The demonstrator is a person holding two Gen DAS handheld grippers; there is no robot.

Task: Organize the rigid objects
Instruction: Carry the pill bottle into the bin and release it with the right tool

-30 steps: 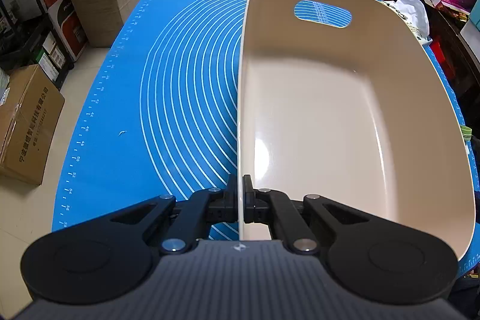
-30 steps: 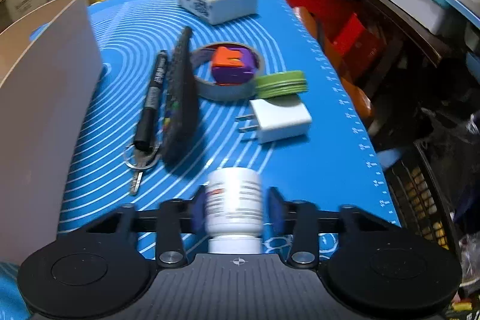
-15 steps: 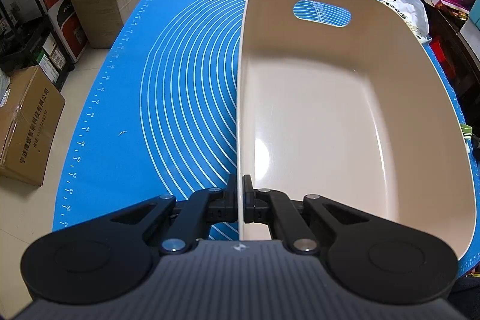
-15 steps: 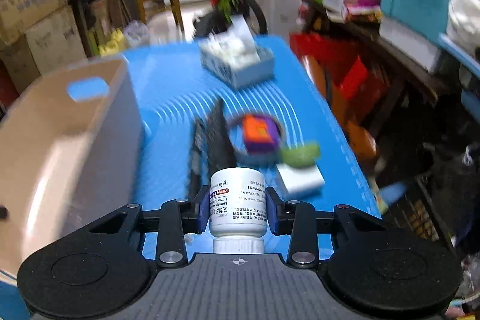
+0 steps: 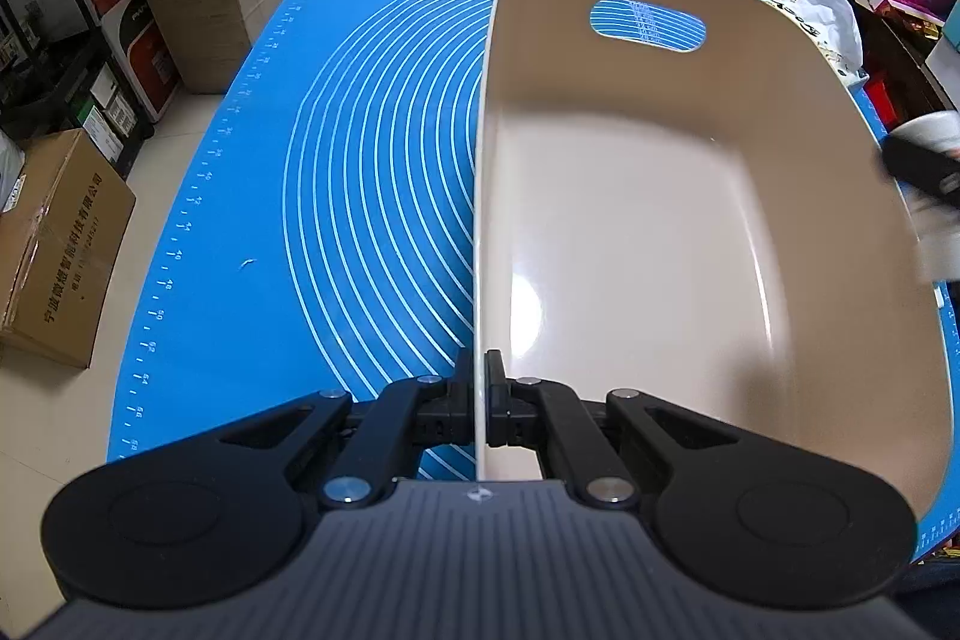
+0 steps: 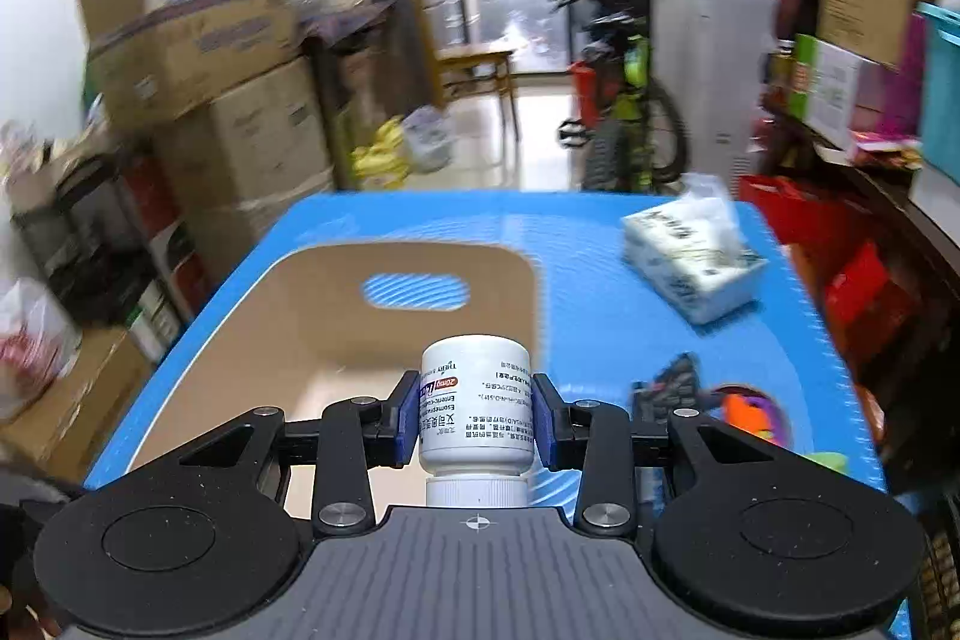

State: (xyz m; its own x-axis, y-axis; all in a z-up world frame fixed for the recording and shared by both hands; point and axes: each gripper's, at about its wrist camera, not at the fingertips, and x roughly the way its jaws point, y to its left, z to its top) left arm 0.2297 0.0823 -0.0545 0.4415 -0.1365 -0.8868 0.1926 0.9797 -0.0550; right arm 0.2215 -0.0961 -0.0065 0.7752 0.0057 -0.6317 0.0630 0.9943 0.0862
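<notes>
One white pill bottle sits clamped between the fingers of the right gripper, cap toward the camera, held in the air above the near end of the beige bin. Its label reads upside down: a red patch with "20mg", a line beginning "Esomep", and several rows of Chinese characters too small to make out. In the left wrist view the same bottle shows only as a blurred white shape at the bin's right rim.

The one bin stands on the blue mat that covers the desk, with nothing inside it and a single oval handle cutout in its far wall. The left gripper has its fingers closed tight on the bin's near left wall, one finger inside and one outside.

The mat carries white concentric arcs, a pizza-slice drawing at the far edge, and a ruler scale along its left border with numbers such as 50, 52 and 54.

To the right of the bin lie one tissue pack with blurred print, a dark remote, and an orange and purple toy, all smeared by motion.

On the floor to the left, a cardboard box bears a line of Chinese characters.
</notes>
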